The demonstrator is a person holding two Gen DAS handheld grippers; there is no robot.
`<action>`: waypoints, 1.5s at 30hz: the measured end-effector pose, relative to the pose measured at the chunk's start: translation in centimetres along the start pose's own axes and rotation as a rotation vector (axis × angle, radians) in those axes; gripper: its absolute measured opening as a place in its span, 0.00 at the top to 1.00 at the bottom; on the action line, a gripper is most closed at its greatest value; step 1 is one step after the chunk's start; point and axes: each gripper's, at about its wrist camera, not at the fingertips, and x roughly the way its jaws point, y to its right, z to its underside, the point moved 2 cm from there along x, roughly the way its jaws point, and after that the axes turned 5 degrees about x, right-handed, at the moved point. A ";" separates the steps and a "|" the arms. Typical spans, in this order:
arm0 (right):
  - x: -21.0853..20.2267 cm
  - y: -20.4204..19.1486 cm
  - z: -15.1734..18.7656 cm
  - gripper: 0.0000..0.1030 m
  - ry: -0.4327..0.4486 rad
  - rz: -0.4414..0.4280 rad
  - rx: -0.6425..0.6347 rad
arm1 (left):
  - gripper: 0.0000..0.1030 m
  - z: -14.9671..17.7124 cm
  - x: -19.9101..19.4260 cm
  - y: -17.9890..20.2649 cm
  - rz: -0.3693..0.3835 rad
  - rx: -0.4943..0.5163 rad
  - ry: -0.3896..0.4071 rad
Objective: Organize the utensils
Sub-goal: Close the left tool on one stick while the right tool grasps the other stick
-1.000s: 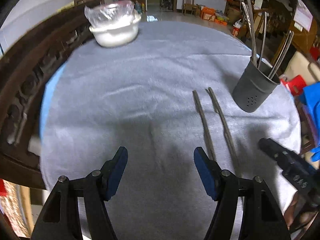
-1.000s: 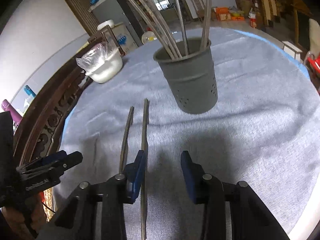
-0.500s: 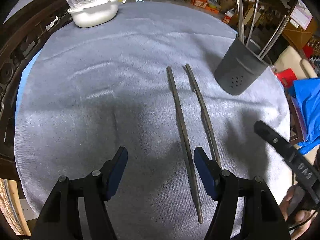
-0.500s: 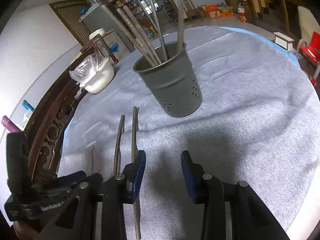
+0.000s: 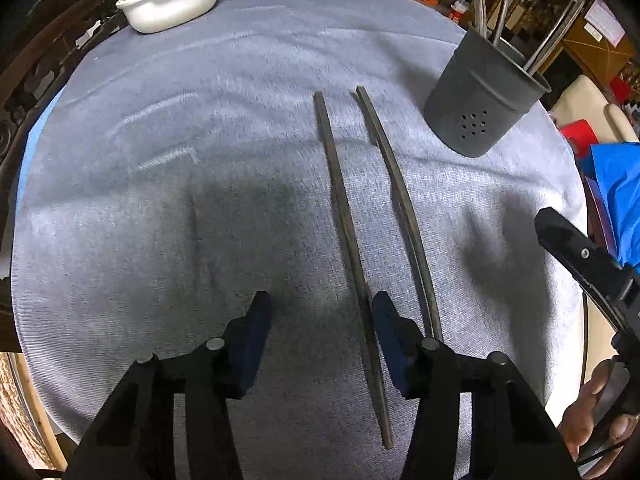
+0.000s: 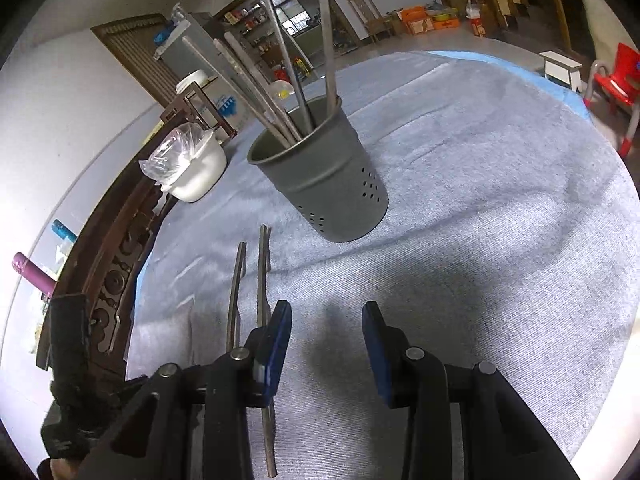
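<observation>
The step in hand looks like picking up one of the two dark chopsticks point(image 5: 344, 216) lying side by side mid-table, short of the grey holder point(image 5: 484, 100) near the far right edge, which already carries about five utensils. The left claw point(image 5: 320, 312) has just been closing, jaws apart, empty, the nearer stick just inside its right pad. The right claw point(image 6: 326, 324) hangs apart and empty; next, the left must centre and clamp.

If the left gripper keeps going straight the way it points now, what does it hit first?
Most likely the grey tablecloth: the left gripper points steeply down at bare cloth, its jaws open and just closing with nothing between them. The nearer chopstick runs just inside its right finger, so that pad might graze it.
</observation>
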 end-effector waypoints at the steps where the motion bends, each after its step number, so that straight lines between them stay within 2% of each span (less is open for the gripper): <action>1: 0.0 0.0 0.0 0.61 0.000 -0.002 0.001 | 0.50 0.0 0.0 0.1 -0.002 0.002 0.004; 6: 0.3 -0.7 0.4 0.61 -0.008 0.002 -0.027 | 0.70 0.3 0.2 -0.3 0.008 0.000 0.029; 9: 0.6 -1.5 0.7 0.61 -0.022 0.002 -0.047 | 0.79 0.3 0.2 -0.9 0.024 -0.004 0.029; 11: 0.8 -2.1 0.9 0.61 -0.031 0.002 -0.063 | 0.82 0.5 0.0 -1.8 0.048 -0.024 0.025; 18: 3.1 -4.3 2.2 0.61 -0.140 0.033 -0.110 | 0.82 0.4 0.1 -3.8 0.142 0.015 -0.012; 23: 4.1 -4.9 3.4 0.62 -0.193 0.072 -0.141 | 0.82 -0.1 0.6 -5.5 0.206 -0.033 -0.021; 27: 5.0 -5.0 4.2 0.72 -0.240 0.111 -0.163 | 0.82 -0.4 0.6 -6.1 0.213 -0.032 -0.006; 33: 5.4 -6.0 4.8 0.75 -0.255 0.144 -0.226 | 0.88 -0.9 1.1 -5.6 0.207 -0.012 -0.006; 34: 5.5 -6.1 4.9 0.84 -0.256 0.164 -0.241 | 0.88 -1.1 1.2 -5.6 0.212 -0.003 -0.011; 36: 5.5 -6.0 4.9 0.89 -0.253 0.193 -0.256 | 0.88 -1.3 1.1 -5.5 0.208 0.029 -0.020; 39: 5.2 -5.1 4.5 0.90 -0.272 0.169 -0.181 | 0.88 -1.9 1.4 -4.7 0.200 0.106 -0.038; 45: 4.1 -3.0 4.5 0.91 -0.300 0.151 -0.007 | 0.87 -1.9 1.6 -3.1 0.238 0.285 -0.066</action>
